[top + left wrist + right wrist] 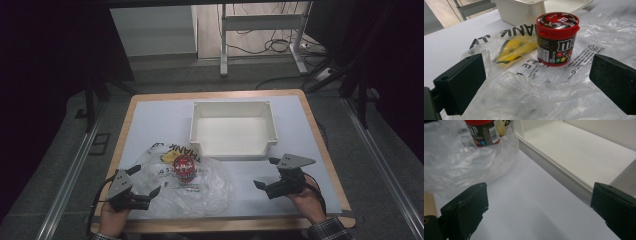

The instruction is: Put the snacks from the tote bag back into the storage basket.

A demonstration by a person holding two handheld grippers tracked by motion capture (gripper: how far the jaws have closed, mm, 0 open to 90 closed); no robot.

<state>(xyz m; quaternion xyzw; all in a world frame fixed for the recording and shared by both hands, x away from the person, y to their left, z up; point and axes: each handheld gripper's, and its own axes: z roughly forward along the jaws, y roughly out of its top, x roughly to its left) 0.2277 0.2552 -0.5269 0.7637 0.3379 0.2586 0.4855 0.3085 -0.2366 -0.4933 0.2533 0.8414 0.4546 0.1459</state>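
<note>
Candy tub (184,168): upright on the clear plastic bag (210,187), just in front of the white bin (233,129) on the worktop (155,120).
Left gripper (148,181): left of the tub, fingers released, nothing between.
Right gripper (267,172): right of the tub, fingers spread, empty.

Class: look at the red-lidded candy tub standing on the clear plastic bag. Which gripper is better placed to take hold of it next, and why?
Probably the left gripper. Its open jaws point at the red-lidded candy tub on the clear plastic bag. The right gripper, also open, sits farther off over bare table, beside the white rectangular bin.
</note>
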